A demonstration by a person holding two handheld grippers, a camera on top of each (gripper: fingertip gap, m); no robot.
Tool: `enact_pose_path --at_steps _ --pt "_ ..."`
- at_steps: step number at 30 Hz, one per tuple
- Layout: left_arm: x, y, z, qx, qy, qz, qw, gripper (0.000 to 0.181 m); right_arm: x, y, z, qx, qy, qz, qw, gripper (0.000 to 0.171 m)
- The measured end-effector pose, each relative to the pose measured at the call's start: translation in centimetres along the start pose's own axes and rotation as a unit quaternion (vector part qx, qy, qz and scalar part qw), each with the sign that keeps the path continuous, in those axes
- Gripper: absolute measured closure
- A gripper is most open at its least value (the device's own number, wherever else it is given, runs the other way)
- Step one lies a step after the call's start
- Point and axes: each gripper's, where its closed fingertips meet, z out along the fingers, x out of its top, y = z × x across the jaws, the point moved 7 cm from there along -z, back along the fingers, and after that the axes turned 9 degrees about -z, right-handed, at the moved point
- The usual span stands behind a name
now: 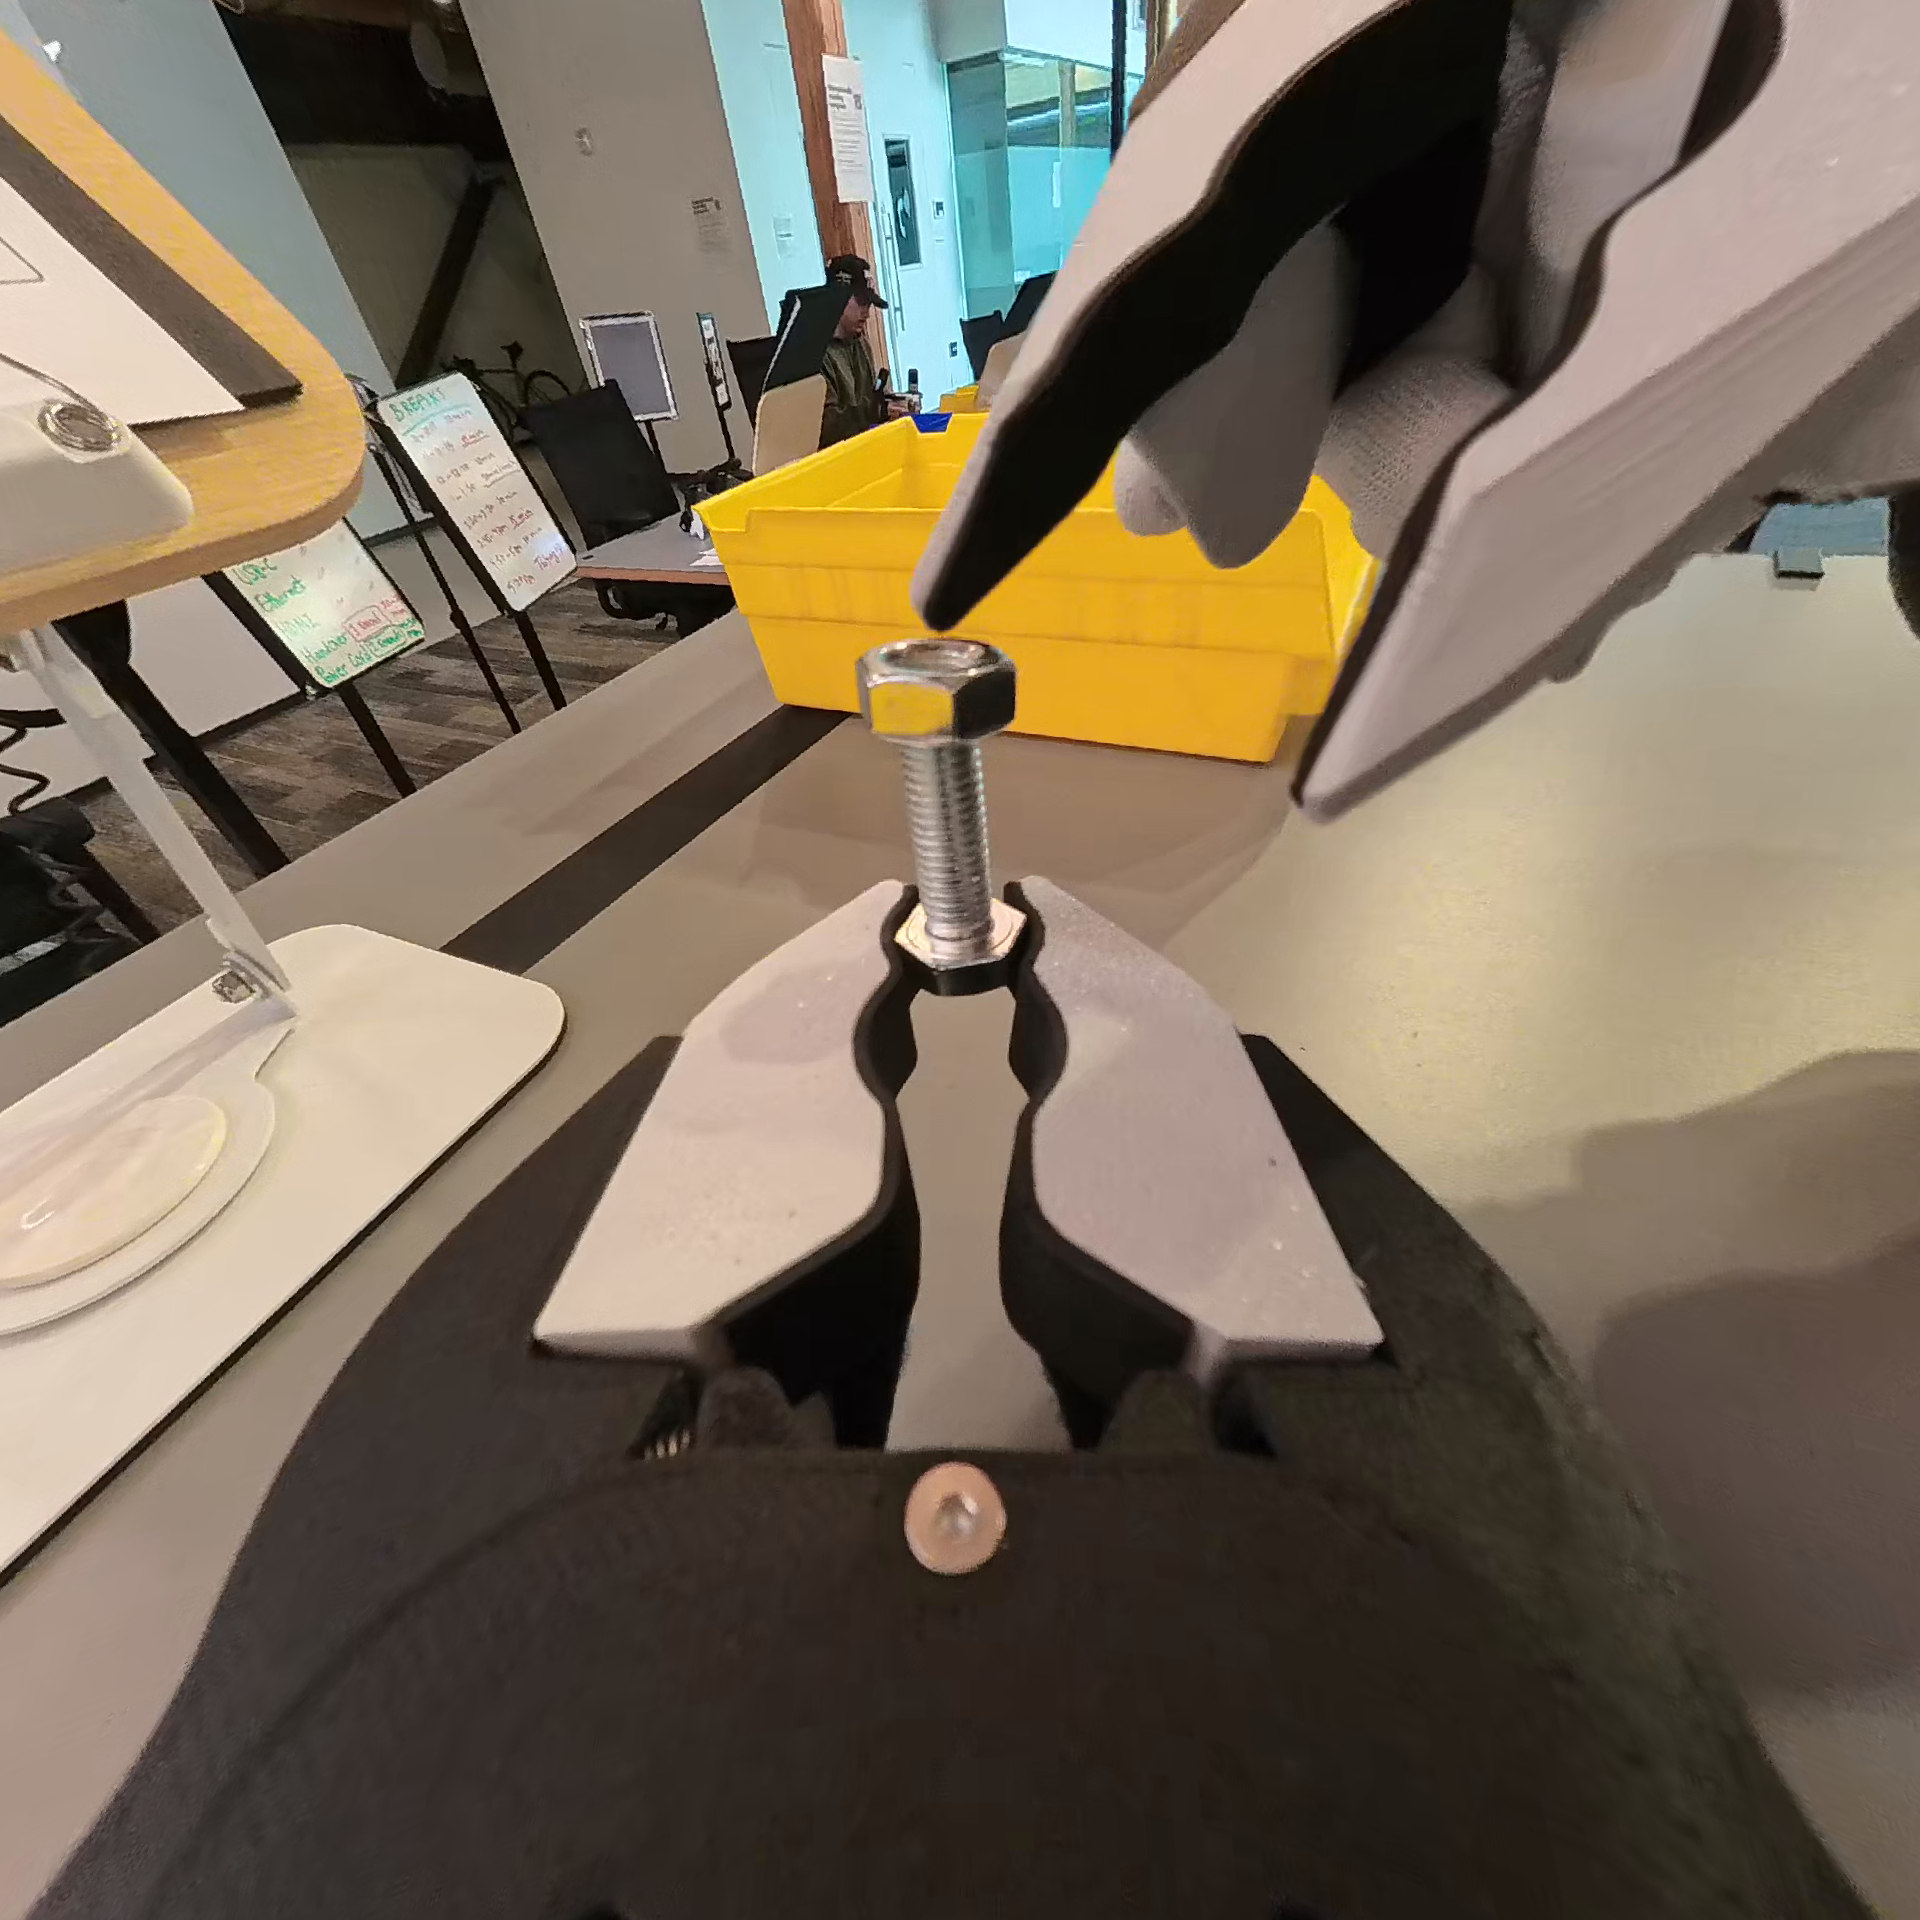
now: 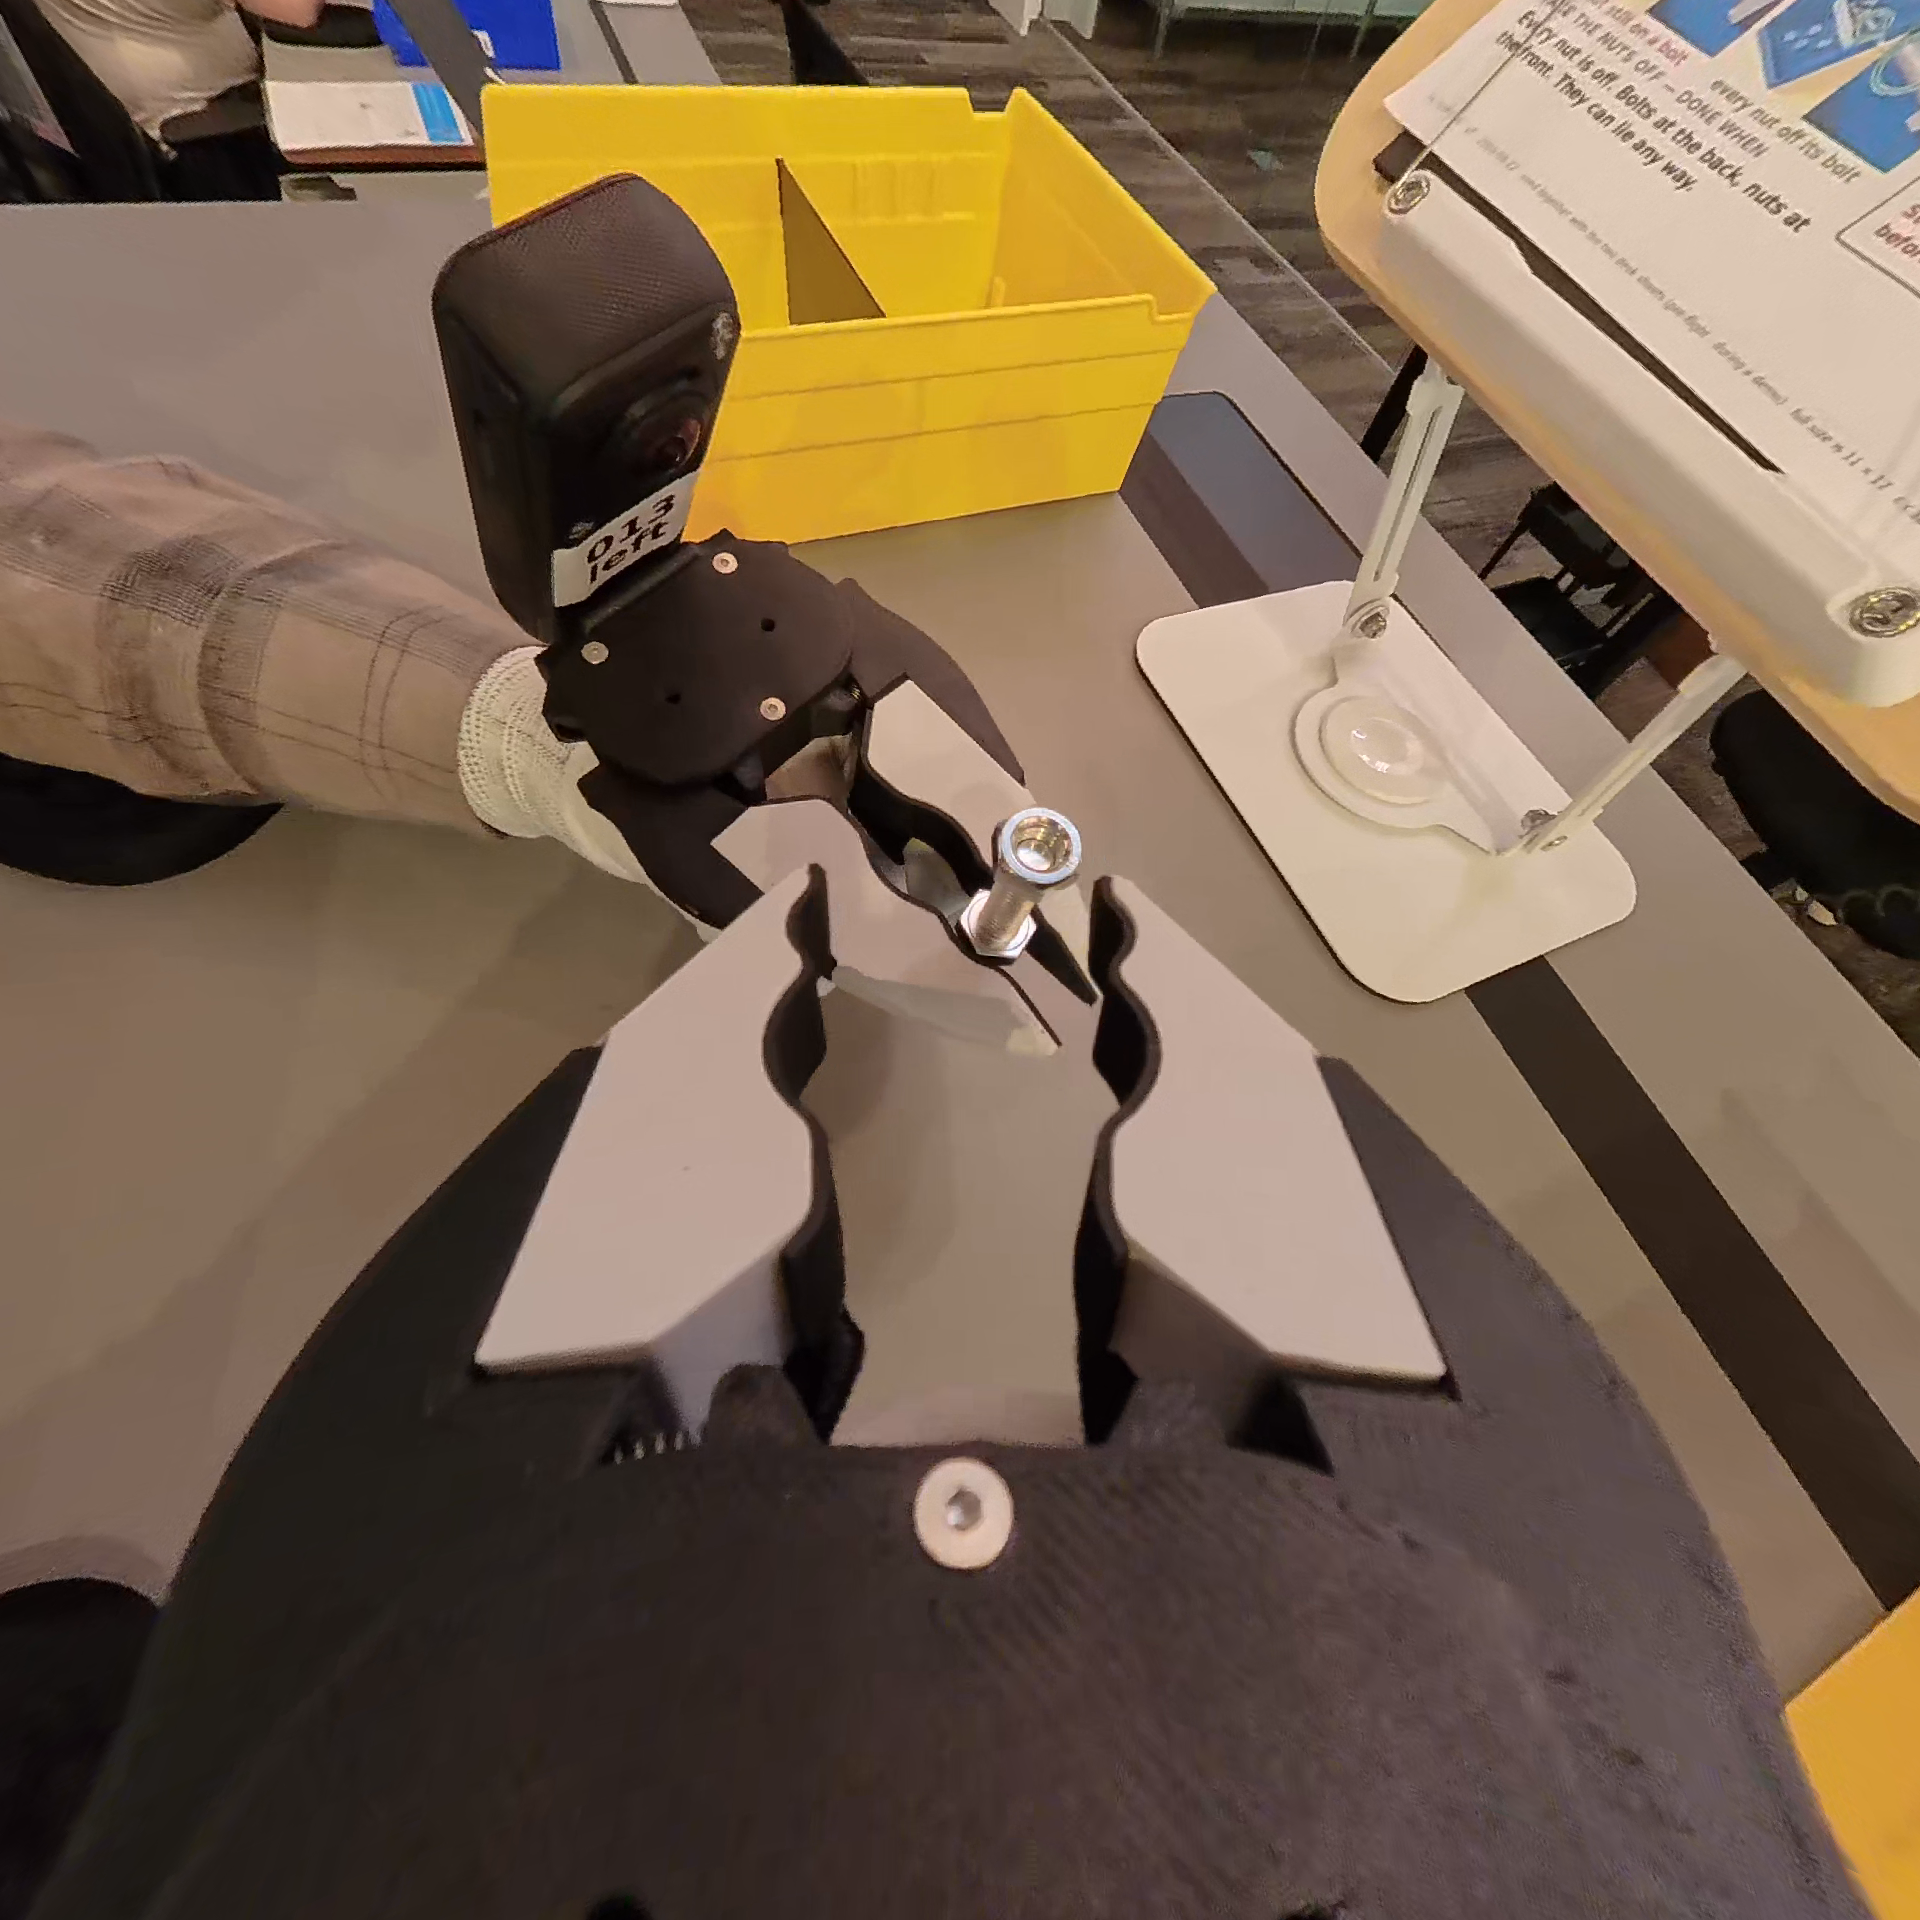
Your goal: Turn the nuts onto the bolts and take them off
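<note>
A silver threaded bolt [image 1: 948, 831] is held upright above the grey table, its hex head [image 1: 961, 940] at the bottom, clamped between fingertips. A silver hex nut [image 1: 937, 694] is seated on the top end of the shank, only just threaded on, its bore seen open from above [image 2: 1041, 850]. Bare thread is exposed between nut and head.

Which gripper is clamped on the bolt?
The left gripper: its fingers pinch the bolt at the head, nut on top. The right gripper is open and empty.
</note>
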Motion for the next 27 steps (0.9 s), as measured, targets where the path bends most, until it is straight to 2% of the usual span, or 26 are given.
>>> enact_pose_path --at_steps 14,21,27 --pt "0.1 0.1 -0.1 -0.001 0.002 0.004 1.0 0.167 0.2 0.1 0.5 -0.01 0.001 -0.016 1.0 0.124" --pt "0.1 0.1 -0.1 -0.002 0.003 0.001 1.0 0.167 0.0 -0.5 -0.1 0.005 0.006 -0.017 1.0 0.136" --pt "0.1 0.2 0.0 -0.002 0.003 0.002 1.0 0.167 0.0 -0.5 -0.3 -0.003 0.006 -0.007 1.0 0.133"
